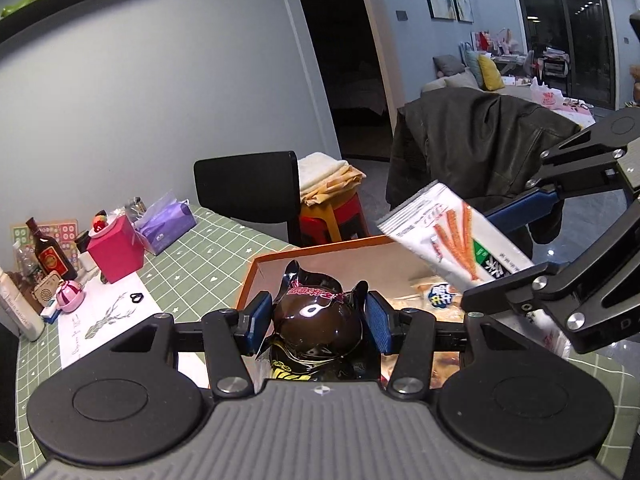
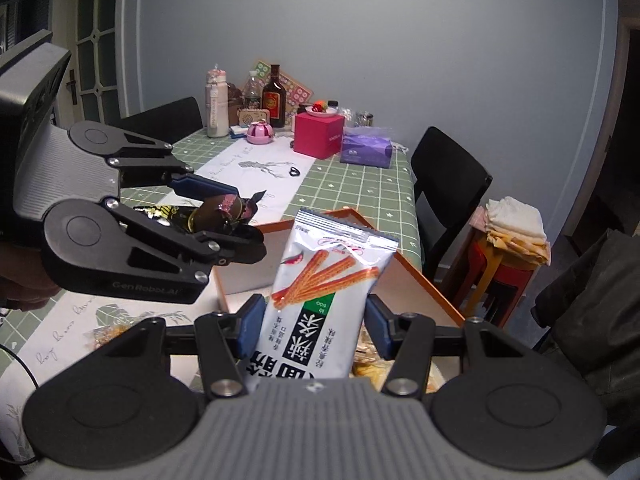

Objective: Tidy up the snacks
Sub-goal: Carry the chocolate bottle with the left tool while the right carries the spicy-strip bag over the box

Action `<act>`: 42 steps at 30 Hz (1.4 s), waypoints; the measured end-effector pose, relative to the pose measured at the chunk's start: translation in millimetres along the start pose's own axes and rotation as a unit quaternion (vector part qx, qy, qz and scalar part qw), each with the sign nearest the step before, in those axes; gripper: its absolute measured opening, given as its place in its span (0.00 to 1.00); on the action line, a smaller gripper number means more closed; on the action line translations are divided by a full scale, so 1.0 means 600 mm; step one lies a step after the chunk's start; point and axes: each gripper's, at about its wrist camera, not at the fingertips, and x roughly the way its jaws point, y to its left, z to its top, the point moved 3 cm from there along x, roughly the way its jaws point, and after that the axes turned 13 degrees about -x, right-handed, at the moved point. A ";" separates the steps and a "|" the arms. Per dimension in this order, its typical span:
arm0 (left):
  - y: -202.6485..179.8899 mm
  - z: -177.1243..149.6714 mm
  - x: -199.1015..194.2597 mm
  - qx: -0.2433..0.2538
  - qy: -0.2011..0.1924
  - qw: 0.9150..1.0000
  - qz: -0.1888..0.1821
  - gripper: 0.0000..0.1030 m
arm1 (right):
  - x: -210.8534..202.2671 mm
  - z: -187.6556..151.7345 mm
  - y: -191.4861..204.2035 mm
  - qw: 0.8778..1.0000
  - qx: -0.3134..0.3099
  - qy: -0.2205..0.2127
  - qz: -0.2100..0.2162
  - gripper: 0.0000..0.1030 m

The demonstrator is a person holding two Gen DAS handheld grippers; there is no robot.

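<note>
The left tool (image 1: 318, 320) is clamped on a dark brown foil-wrapped snack (image 1: 318, 316), its blue pads pressing the puffed wrapper on both sides. The snack hangs above the near left part of the orange-rimmed box (image 1: 256, 264), clear of the green checked surface (image 1: 224, 252). In the right wrist view this tool (image 2: 240, 216) appears at the left, above the box's near left corner.

The right tool (image 2: 314, 326) grips a white stick-snack packet (image 2: 320, 300) by its lower half; the packet stands roughly upright, tilted slightly right, over the box (image 2: 420, 276). Other pale wrapped snacks (image 1: 436, 294) already lie inside the box.

Step in hand, as judged: both tools carry 1 item each over the box, ready for placement. The next move calls for lowering each item into a free area of the box, keeping the 2 tools apart, then releasing. The box interior is partly hidden, so free space cannot be confirmed.
</note>
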 end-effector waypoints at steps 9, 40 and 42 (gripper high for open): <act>0.018 0.010 0.063 0.000 0.037 0.999 0.006 0.57 | 0.057 0.001 -0.036 0.999 0.012 0.030 0.003 0.52; 0.063 -0.014 0.245 -0.014 0.191 0.980 0.054 0.57 | 0.310 -0.004 -0.068 0.985 -0.015 0.168 0.033 0.52; 0.066 -0.014 0.250 -0.011 0.195 0.979 0.061 0.57 | 0.321 0.000 -0.065 0.984 -0.029 0.174 0.035 0.52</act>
